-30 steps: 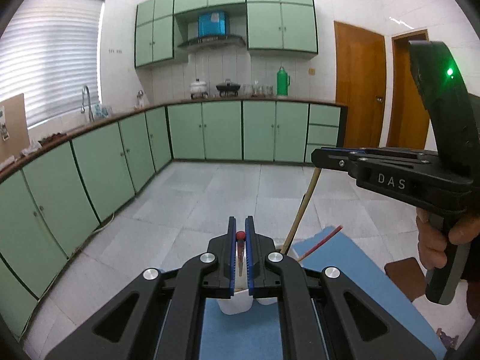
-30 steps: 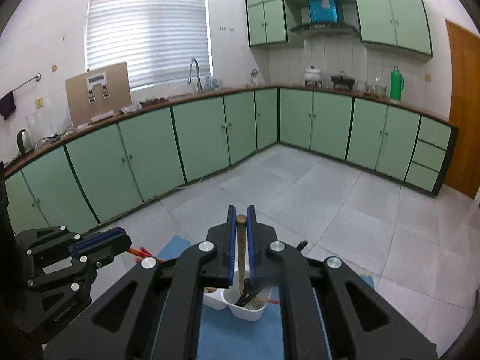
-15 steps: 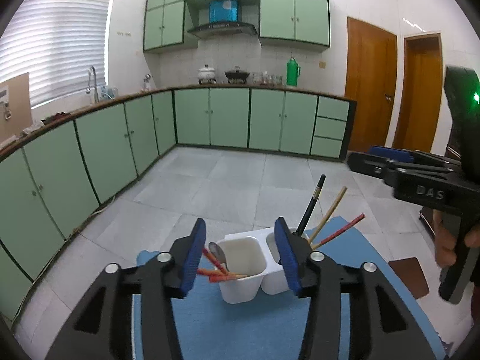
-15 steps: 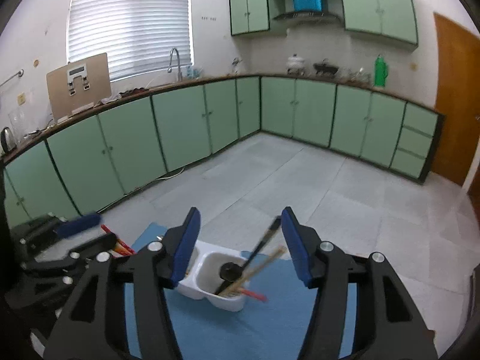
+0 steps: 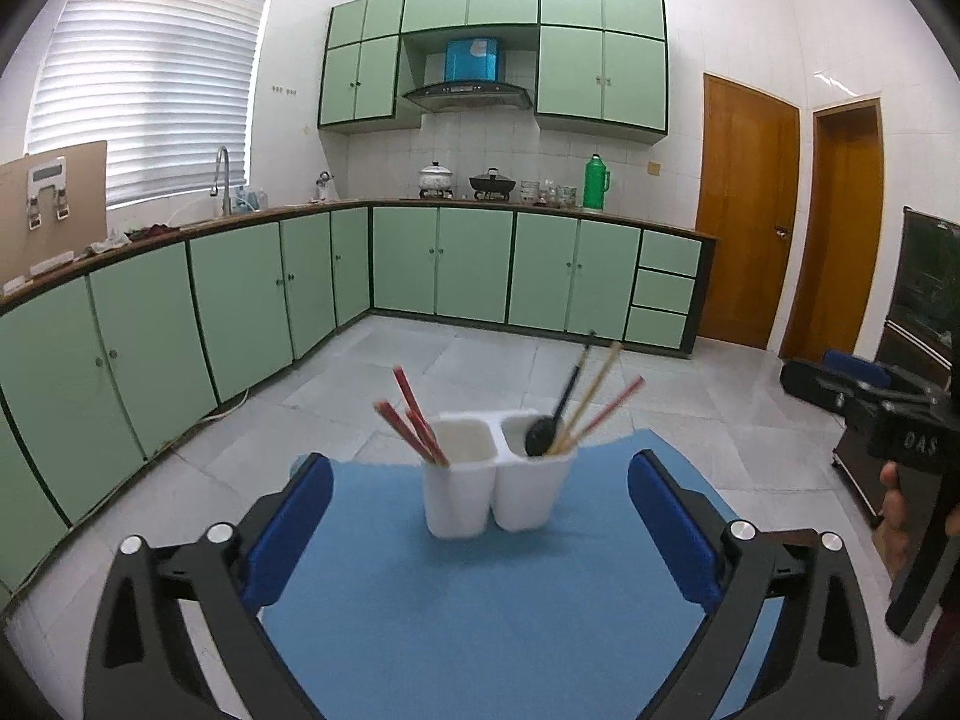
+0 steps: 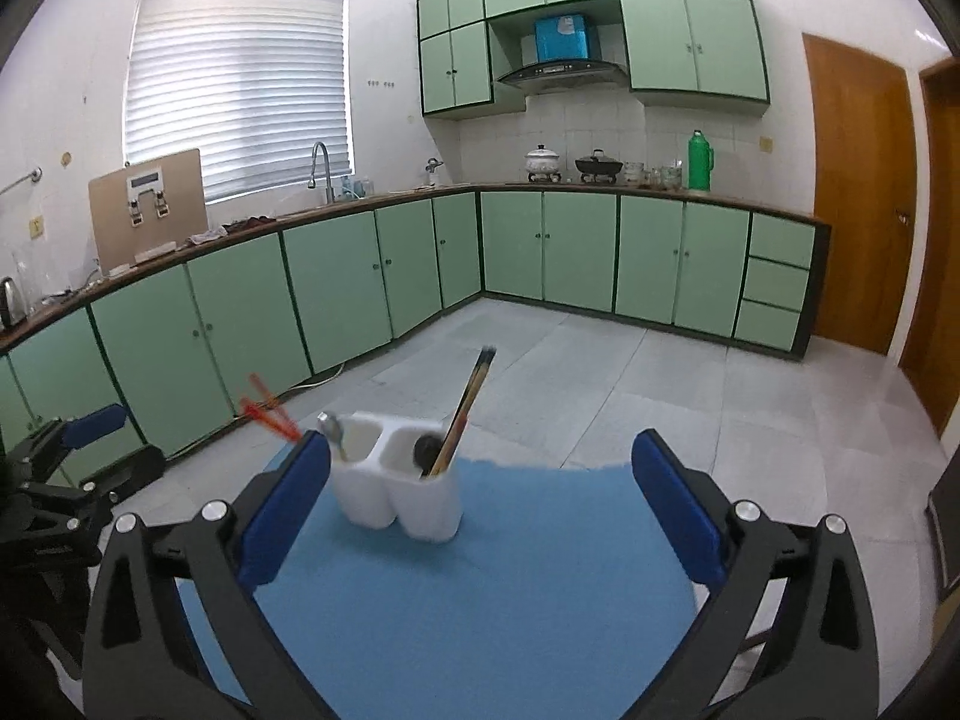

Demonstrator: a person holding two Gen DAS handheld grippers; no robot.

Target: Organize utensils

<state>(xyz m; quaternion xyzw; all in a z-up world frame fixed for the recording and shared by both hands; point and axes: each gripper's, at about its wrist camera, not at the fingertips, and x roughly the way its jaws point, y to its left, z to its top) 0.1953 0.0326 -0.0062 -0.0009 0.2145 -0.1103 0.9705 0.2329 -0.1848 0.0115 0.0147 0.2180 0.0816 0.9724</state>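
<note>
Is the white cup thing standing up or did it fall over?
Standing up. The white holder sits upright on the blue mat, its open tops facing up and the red chopsticks leaning out.

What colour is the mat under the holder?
Blue mat, white holder; clearest in the left wrist view.

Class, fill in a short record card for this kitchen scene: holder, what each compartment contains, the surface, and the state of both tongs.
holder: white two-compartment holder, upright on the blue mat
left compartment: red chopsticks, leaning left
right compartment: black ladle, a tan chopstick and a red one, leaning right
left tongs: jaws opening, nothing between them
right tongs: jaws opening, nothing gripped
</note>
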